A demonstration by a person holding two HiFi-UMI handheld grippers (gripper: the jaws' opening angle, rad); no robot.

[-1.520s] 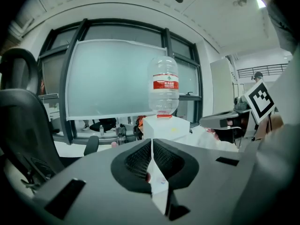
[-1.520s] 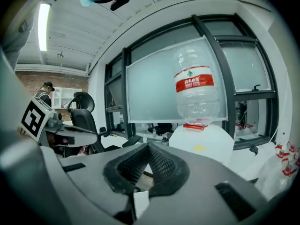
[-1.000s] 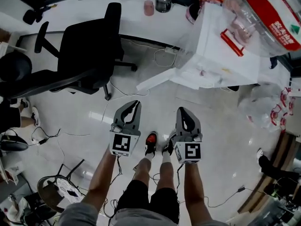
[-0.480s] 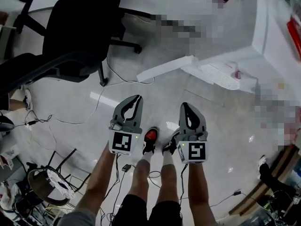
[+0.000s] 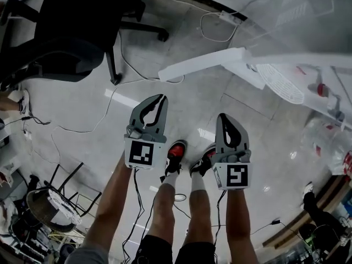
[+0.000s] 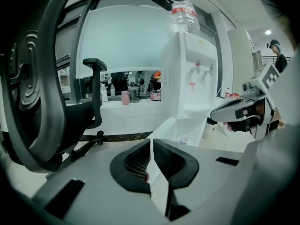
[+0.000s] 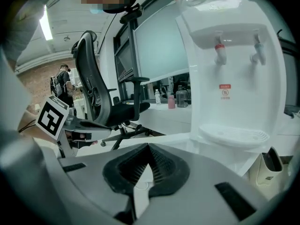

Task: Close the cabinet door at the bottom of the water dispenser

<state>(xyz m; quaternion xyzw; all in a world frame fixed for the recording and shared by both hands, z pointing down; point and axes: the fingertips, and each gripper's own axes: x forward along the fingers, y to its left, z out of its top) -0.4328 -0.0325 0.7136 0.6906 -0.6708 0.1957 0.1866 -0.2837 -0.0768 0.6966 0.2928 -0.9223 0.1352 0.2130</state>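
My left gripper [image 5: 161, 98] and right gripper [image 5: 223, 116] pressed together, empty; cabinet door [image 5: 203, 64] looks light, push its free edge

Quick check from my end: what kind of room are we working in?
Probably an office or lab break area: a black swivel chair, a white water dispenser with a bottle on top, and a long counter holding drinkware.
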